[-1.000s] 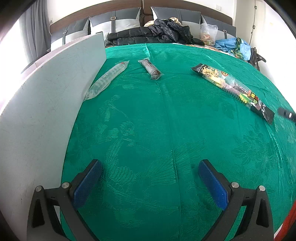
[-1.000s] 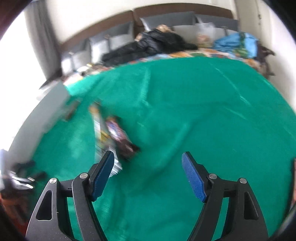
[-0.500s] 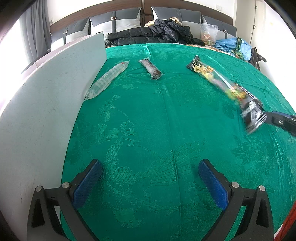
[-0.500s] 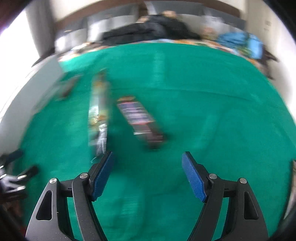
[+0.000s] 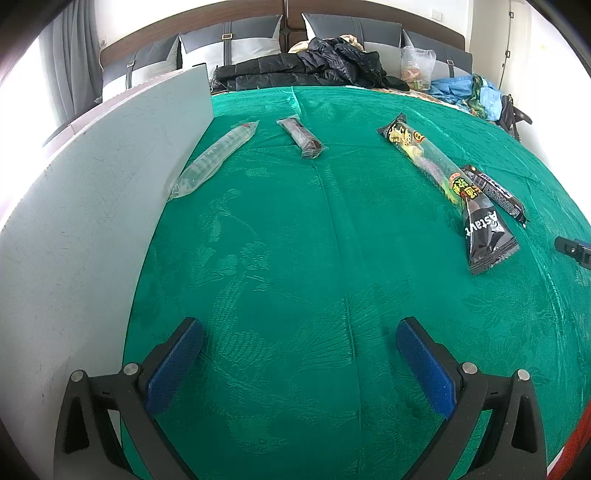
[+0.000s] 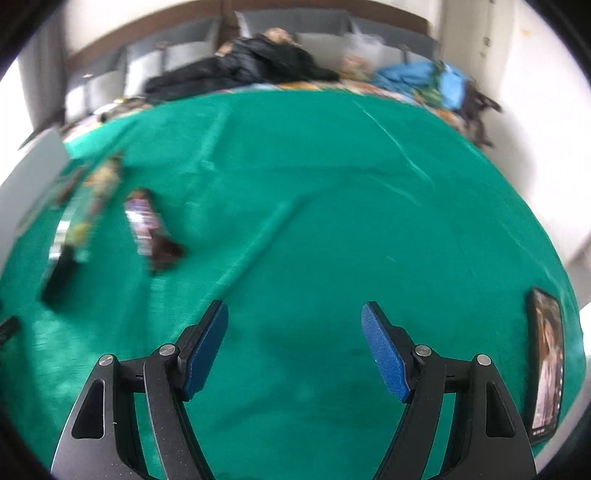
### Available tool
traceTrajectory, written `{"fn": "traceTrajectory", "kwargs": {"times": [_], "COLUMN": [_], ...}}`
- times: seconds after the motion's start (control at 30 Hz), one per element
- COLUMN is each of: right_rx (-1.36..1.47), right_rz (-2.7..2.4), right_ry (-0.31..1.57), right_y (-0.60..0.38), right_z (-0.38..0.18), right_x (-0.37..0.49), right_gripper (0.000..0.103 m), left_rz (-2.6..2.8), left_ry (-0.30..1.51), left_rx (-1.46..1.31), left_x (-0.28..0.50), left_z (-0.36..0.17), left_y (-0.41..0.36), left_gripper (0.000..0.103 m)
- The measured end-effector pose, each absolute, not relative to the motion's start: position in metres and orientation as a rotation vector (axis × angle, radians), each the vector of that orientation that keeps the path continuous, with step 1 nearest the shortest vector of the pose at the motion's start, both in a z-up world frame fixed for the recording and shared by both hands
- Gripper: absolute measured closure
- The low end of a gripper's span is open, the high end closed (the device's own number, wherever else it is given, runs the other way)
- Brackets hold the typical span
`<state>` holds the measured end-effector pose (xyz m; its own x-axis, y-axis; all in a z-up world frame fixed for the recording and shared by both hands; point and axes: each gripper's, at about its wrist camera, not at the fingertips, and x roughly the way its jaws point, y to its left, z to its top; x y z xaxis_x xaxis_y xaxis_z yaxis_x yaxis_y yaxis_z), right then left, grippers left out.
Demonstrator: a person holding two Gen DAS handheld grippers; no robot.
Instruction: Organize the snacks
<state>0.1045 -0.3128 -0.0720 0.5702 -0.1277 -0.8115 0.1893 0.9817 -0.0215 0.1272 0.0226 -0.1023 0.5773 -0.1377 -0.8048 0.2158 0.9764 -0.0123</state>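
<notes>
The long black snack pack [image 5: 448, 184] lay on the green cloth [image 5: 295, 240], its long axis running from the headboard [image 5: 280, 11] toward the camera, beside a shorter dark bar [image 5: 493, 194]. Both the left claw [image 5: 299, 365] and right claw [image 6: 294, 347] were spread, pinching nothing. A grey board [image 5: 92, 221] stood left of the pack.

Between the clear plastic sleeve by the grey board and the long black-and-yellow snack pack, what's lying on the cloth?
One small dark wrapped snack bar lies between the clear sleeve and the long pack; otherwise bare green cloth. The left wrist view shows it.
</notes>
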Motion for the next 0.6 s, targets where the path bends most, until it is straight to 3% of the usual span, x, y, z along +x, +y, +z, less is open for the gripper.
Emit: {"fn": "traceTrajectory", "kwargs": {"times": [0.6], "right_rx": [0.118], "right_rz": [-0.212], "right_ry": [0.933], "right_y": [-0.327], "right_z": [-0.078], "right_x": [0.109], "right_gripper": [0.017], "left_rz": [-0.207], "left_ry": [0.933], "left_rx": [0.09], "left_x": [0.126], "left_z": [-0.103], "left_y": [0.023], "left_gripper": [0.0]}}
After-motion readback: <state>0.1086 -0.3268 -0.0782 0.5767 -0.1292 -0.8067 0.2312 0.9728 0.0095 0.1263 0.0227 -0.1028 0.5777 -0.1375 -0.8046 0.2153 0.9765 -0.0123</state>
